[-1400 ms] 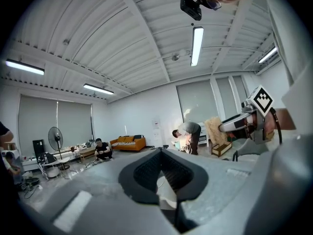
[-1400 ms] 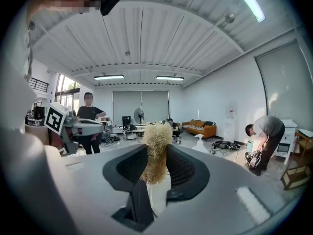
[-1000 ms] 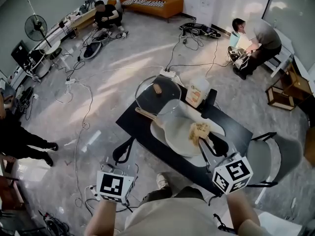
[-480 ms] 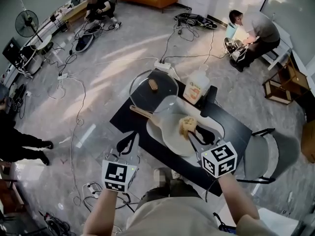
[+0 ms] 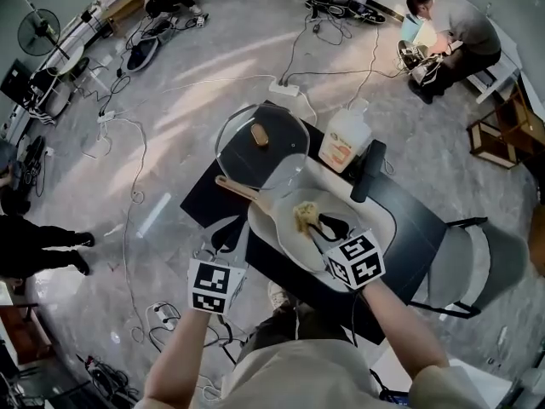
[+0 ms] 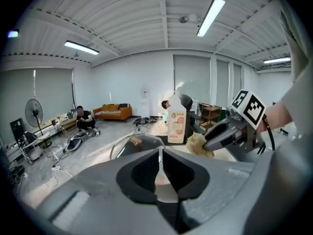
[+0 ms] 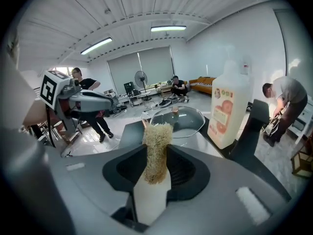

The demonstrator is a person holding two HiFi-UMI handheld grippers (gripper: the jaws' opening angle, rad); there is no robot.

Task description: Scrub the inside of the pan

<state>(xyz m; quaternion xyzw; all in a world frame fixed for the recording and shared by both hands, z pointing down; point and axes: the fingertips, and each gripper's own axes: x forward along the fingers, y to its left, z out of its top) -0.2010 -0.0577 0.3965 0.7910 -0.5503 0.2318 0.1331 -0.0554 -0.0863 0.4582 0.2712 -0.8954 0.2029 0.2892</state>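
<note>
A pale pan (image 5: 277,233) sits on a dark table (image 5: 409,228) directly in front of the person, its wooden handle (image 5: 237,189) pointing to their left. The right gripper (image 5: 317,226) is clamped on a tan, fibrous scrubber (image 5: 303,214). The pad stands out past the jaw tips, so the fibres rather than the jaws would meet the surface. It hangs over the middle of the pan's inside, seemingly ready to scrub.

The left gripper (image 5: 226,233) is near the handle side, probably to steady the pan. Its jaws have just begun to part and stand only a slit apart, with nothing between them.

A glass lid (image 5: 255,147) with a wooden knob lies on the table beyond the pan, set aside so the inside is exposed. A detergent bottle (image 5: 344,141) stands further back, within reach.

No view settles whether the scrubber touches the pan's floor, or whether the left gripper touches the handle. The lid's near edge blends into the pan's rim, so whether they touch or overlap is unclear. A black upright object (image 5: 368,170) beside the bottle cannot be identified, and the bottle's label is too small to read.
</note>
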